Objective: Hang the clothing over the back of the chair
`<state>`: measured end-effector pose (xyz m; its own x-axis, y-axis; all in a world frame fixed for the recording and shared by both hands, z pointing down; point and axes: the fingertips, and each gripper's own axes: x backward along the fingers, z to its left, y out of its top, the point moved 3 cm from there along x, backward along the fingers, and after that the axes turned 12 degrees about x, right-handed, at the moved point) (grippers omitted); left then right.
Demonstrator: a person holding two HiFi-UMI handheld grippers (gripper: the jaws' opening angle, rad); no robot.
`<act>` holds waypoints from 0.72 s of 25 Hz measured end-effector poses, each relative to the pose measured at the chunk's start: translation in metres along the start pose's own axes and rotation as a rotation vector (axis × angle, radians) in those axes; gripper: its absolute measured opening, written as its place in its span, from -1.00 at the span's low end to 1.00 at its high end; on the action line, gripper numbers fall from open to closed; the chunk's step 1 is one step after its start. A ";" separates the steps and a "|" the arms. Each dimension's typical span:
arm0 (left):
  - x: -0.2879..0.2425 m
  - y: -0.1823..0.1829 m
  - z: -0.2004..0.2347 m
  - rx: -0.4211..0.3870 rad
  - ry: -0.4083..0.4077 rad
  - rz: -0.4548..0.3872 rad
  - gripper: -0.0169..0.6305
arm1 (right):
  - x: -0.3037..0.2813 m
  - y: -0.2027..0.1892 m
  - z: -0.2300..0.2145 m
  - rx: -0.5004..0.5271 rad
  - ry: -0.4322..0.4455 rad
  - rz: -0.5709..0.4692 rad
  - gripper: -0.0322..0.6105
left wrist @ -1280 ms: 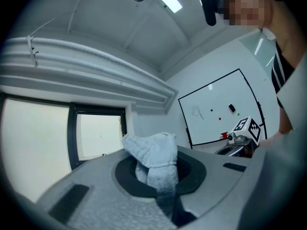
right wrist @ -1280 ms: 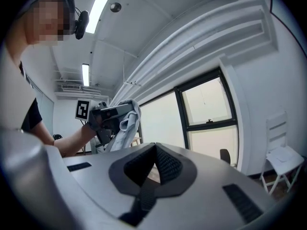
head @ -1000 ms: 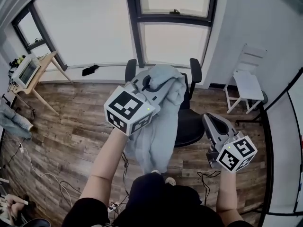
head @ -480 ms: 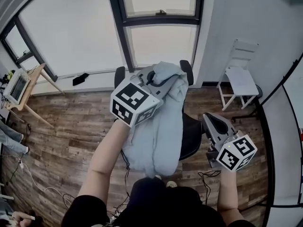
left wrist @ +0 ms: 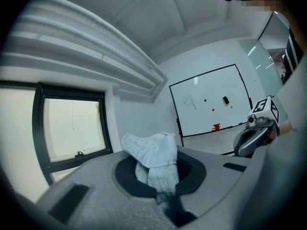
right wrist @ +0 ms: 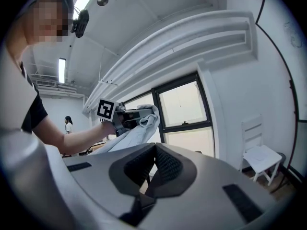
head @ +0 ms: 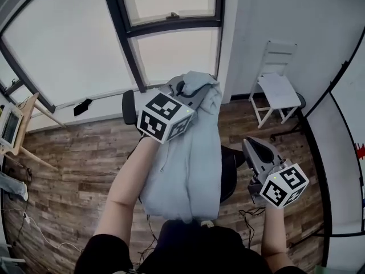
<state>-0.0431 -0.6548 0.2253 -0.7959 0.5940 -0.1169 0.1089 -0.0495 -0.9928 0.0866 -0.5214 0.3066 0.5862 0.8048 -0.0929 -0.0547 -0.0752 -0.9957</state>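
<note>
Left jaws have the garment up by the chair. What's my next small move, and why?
Probably ease the left gripper forward and down until the pale blue garment lies across the back of the black chair. It hangs from the shut jaws, covering most of the seat, not visibly draped yet. The right gripper is empty.

**A:** What is the person wearing?

**B:** A black top (head: pixel 188 245) with short sleeves (head: pixel 101 251). The forearms are bare.

**A:** And the tools?

**B:** The left tool (head: pixel 187 88) and the right tool (head: pixel 251 144) each have a matt grey housing, rounded towards the front. Each carries a white cube at the back, the left cube (head: pixel 164 117) and the right cube (head: pixel 283 184), with black square markers on its faces.

**A:** Any detail close up?

**B:** In the right gripper view the black pads (right wrist: pixel 165 166) are finely ribbed and sit in a dark hollow. The grainy grey housing has dark oblong slots (right wrist: pixel 240 202).
</note>
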 end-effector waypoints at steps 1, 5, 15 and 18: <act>-0.005 -0.002 0.005 0.002 0.007 0.008 -0.89 | 0.001 0.000 -0.003 -0.003 -0.008 0.003 -0.89; -0.027 -0.009 0.030 0.026 0.053 0.041 -0.89 | 0.001 0.000 -0.015 -0.016 -0.026 0.017 -0.89; -0.051 -0.067 0.048 0.060 0.051 0.202 -0.89 | -0.002 -0.009 -0.019 -0.026 -0.041 0.035 -0.89; -0.051 -0.086 0.044 0.096 0.022 0.244 -0.89 | -0.001 -0.012 -0.017 -0.026 -0.037 0.038 -0.89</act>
<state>-0.0380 -0.7160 0.3158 -0.7398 0.5726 -0.3533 0.2381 -0.2684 -0.9334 0.1002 -0.5316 0.3185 0.5539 0.8223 -0.1309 -0.0545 -0.1210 -0.9912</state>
